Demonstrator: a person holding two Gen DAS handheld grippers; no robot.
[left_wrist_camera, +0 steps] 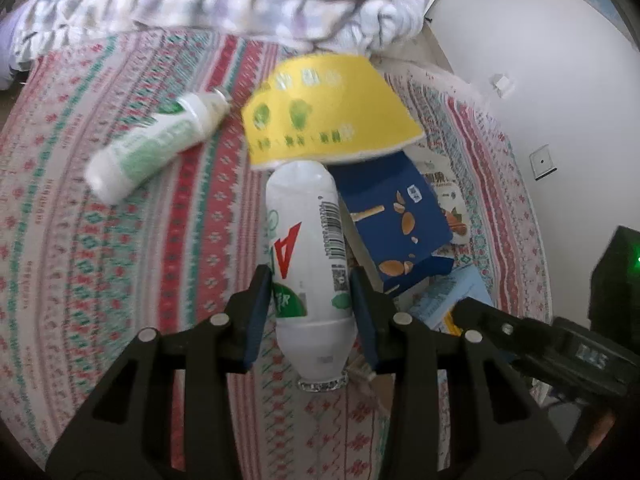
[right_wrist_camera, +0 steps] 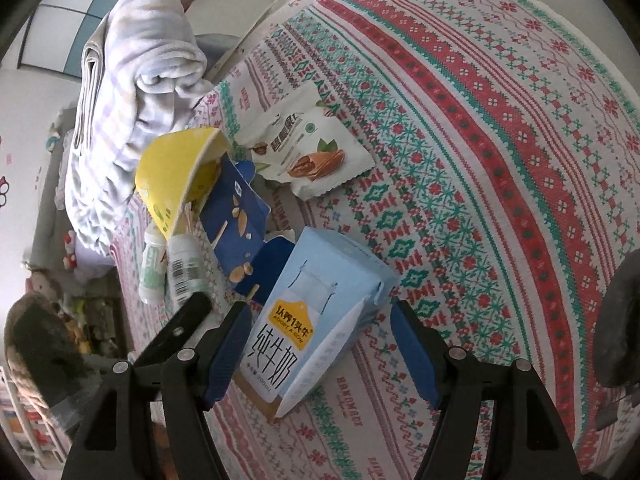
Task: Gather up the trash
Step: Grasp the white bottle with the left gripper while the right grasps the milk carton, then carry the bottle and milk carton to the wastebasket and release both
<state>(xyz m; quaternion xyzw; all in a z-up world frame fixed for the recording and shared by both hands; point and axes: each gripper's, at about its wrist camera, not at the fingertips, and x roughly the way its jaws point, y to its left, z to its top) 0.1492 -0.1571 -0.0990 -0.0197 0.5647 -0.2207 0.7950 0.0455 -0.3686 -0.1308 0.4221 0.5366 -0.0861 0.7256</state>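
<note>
My left claw point(left_wrist_camera: 310, 312) has its blue pads pressed on both sides of a white plastic bottle point(left_wrist_camera: 306, 248) with a red letter and barcode, lying on the patterned bedspread point(left_wrist_camera: 120, 240), so that one's gripped. Its far end sits under a tipped yellow paper bowl point(left_wrist_camera: 328, 112), with a dark blue snack box point(left_wrist_camera: 396, 232) just beside it and a second white bottle point(left_wrist_camera: 156, 140) lying off to the left. My right claw point(right_wrist_camera: 320, 344) is spread wide around a light blue milk carton point(right_wrist_camera: 316, 304); pads aren't touching it. A white nut pouch point(right_wrist_camera: 308, 148) lies further up, near the folded blanket point(right_wrist_camera: 136, 80).
</note>
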